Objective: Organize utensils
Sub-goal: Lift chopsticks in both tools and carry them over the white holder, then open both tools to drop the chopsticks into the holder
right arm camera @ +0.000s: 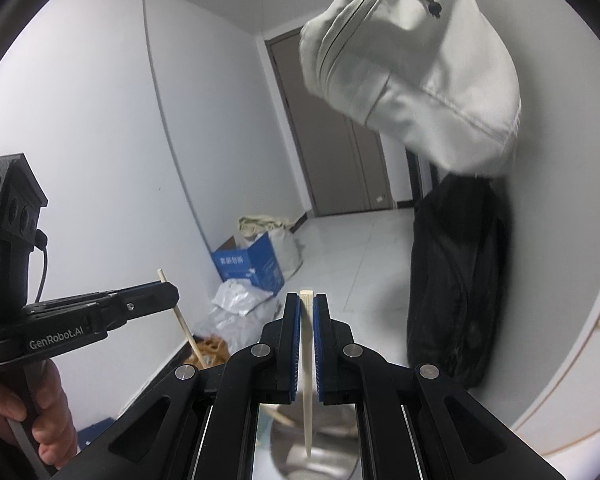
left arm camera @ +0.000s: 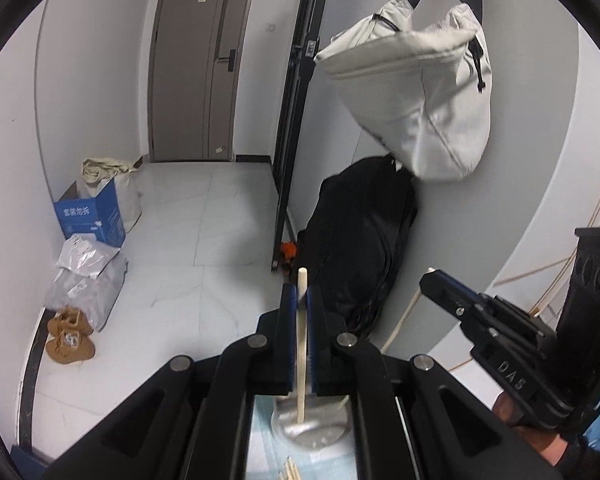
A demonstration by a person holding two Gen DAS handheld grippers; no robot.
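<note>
Currently, one pale chopstick (left arm camera: 301, 344) is clamped between the blue pads of the left gripper (left arm camera: 299, 300) in the lower middle of the left wrist view, its squared top standing above the fingertips and its lower end reaching down toward a round metal container (left arm camera: 310, 426) seen at the bottom of the frame. More chopstick ends (left arm camera: 290, 472) are glimpsed at the very bottom edge, on a light blue surface (left arm camera: 262, 440).

At the right of that view the right gripper (left arm camera: 430, 280) is seen from the side, held by a hand (left arm camera: 512, 410), with a second chopstick (left arm camera: 404, 316) pinched in its narrow jaws and hanging down.

In the right wrist view, that second chopstick (right arm camera: 307, 364) is gripped upright between the closed blue pads of the right gripper (right arm camera: 307, 304), its tapered tip pointing down over the metal container (right arm camera: 320, 448) at the bottom of the frame. At the lower left, the left gripper (right arm camera: 172, 290) is seen sideways in a hand (right arm camera: 40, 408), its chopstick (right arm camera: 180, 320) slanting down from its jaws.

A pale bag (left arm camera: 412, 80) is hung at the upper right, above a black bag (left arm camera: 360, 240) against the wall. A blue box (left arm camera: 92, 216) is seen on the floor at the left.
</note>
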